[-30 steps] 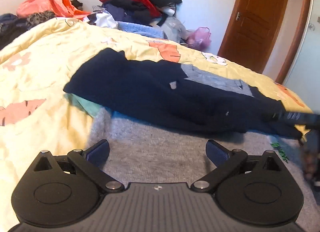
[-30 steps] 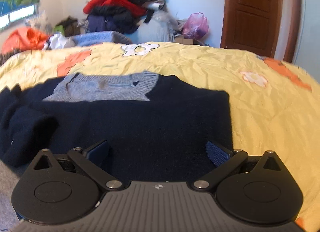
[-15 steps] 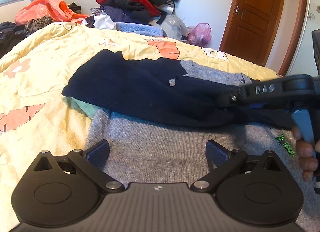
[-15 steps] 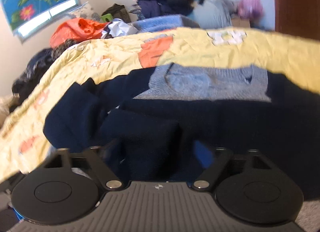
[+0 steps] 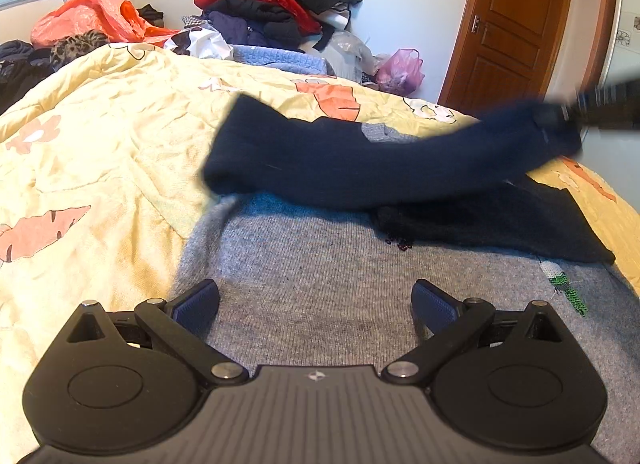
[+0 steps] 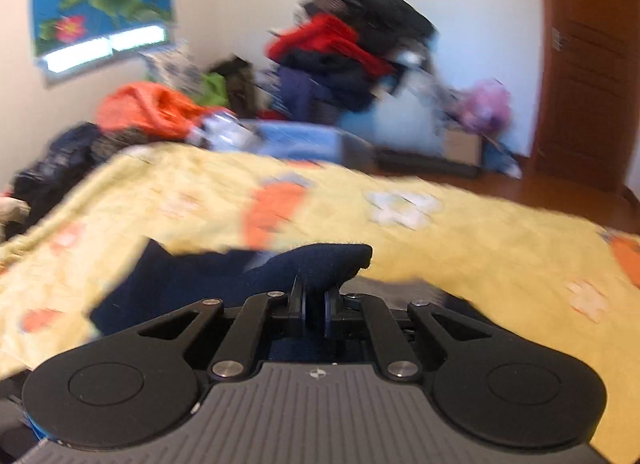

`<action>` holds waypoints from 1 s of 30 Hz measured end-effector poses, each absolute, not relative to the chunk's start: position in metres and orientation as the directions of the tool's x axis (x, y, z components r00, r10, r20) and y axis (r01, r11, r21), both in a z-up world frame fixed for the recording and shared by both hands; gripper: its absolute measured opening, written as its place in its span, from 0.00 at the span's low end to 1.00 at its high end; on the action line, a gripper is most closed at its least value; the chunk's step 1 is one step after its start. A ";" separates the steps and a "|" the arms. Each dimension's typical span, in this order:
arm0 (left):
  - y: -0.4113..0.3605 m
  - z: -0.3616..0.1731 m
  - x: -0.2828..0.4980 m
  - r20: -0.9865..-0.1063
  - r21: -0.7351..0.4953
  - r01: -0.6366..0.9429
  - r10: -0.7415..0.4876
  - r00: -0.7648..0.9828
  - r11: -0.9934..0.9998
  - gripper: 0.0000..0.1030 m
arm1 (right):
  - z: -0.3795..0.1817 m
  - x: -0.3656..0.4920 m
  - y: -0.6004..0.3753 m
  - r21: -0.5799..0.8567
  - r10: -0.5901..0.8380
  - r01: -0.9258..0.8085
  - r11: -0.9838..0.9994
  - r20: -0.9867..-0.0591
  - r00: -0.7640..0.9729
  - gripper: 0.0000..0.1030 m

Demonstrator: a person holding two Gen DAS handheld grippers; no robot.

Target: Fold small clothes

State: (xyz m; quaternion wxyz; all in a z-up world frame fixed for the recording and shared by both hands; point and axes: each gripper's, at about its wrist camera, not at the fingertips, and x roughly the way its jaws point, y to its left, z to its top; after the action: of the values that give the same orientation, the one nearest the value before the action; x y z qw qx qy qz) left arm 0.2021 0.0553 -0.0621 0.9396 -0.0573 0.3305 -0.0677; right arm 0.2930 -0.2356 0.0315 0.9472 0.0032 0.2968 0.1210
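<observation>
the navy sweater [image 5: 360,160] lies across the yellow quilt [image 5: 100,136], and everything here is placed against that sweater. its right end is lifted off the bed and pinched by the right gripper [image 6: 315,306], whose two fingers are pressed together with a fold of navy knit caught between them; in the right wrist view that fold bulges up just past the fingertips. in the left wrist view the same gripper shows only as a blurred black shape at the raised right end of the sweater [image 5: 600,108], so the cloth slopes from there down to its left end, which rests on the quilt. a patch of grey collar shows on the sweater's far side.

nearer the camera than the sweater lies a grey knit garment [image 5: 340,284], its far edge tucked under the sweater's near edge. a flat black garment [image 5: 500,224] lies on the grey knit, partly beneath the sweater's lifted right part.

the left gripper [image 5: 316,300] hovers over the grey knit garment, on the near side of the sweater and well apart from it; its fingers are spread wide and hold nothing.

beyond the sweater, past the far edge of the quilt, a heap of clothes [image 5: 276,0] is stacked against the wall, with a wooden door [image 5: 516,24] to its right.
</observation>
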 end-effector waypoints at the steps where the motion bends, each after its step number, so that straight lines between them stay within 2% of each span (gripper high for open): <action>1: 0.055 -0.062 0.202 -0.613 -0.152 0.089 -0.165 0.772 0.984 1.00 | 0.022 0.295 -0.248 0.071 0.195 -0.191 0.979 -0.586 0.787 0.12; 4: 0.055 -0.062 0.202 -0.614 -0.149 0.090 -0.163 0.772 0.985 1.00 | -0.010 0.296 -0.279 0.085 0.129 -0.097 0.992 -0.637 0.760 0.12; 7: 0.054 -0.062 0.202 -0.616 -0.144 0.090 -0.160 0.771 0.986 1.00 | -0.033 0.291 -0.290 0.148 0.142 -0.058 0.987 -0.650 0.746 0.12; 21: 0.054 -0.062 0.202 -0.619 -0.134 0.088 -0.153 0.770 0.987 1.00 | -0.052 0.291 -0.310 0.170 0.117 -0.005 0.986 -0.660 0.742 0.13; 22: 0.054 -0.062 0.202 -0.619 -0.133 0.088 -0.152 0.770 0.987 1.00 | -0.054 0.290 -0.311 0.176 0.120 -0.003 0.984 -0.660 0.742 0.15; 24: 0.053 -0.062 0.202 -0.621 -0.126 0.088 -0.148 0.769 0.988 1.00 | -0.055 0.288 -0.312 0.192 0.120 0.012 0.981 -0.658 0.743 0.38; 25: 0.053 -0.062 0.203 -0.623 -0.122 0.088 -0.146 0.769 0.989 1.00 | -0.053 0.286 -0.315 0.202 0.103 0.042 0.979 -0.654 0.749 0.57; 26: 0.052 -0.062 0.203 -0.625 -0.115 0.088 -0.141 0.768 0.989 1.00 | -0.049 0.280 -0.317 0.204 0.073 0.076 0.976 -0.634 0.770 0.63; 28: 0.048 -0.059 0.201 -0.625 -0.087 0.093 -0.127 0.770 0.992 1.00 | -0.037 0.260 -0.318 0.229 0.035 0.112 0.967 -0.554 0.832 0.63; 30: 0.038 -0.049 0.199 -0.612 -0.060 0.116 -0.129 0.780 0.991 1.00 | -0.029 0.238 -0.309 0.266 0.079 0.067 0.962 -0.502 0.861 0.63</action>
State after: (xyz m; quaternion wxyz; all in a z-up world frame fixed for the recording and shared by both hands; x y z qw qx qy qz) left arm 0.1988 0.0377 -0.0493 0.9435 -0.0095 0.3249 -0.0649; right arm 0.2381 -0.3094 -0.0287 0.9547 0.1384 0.2635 0.0033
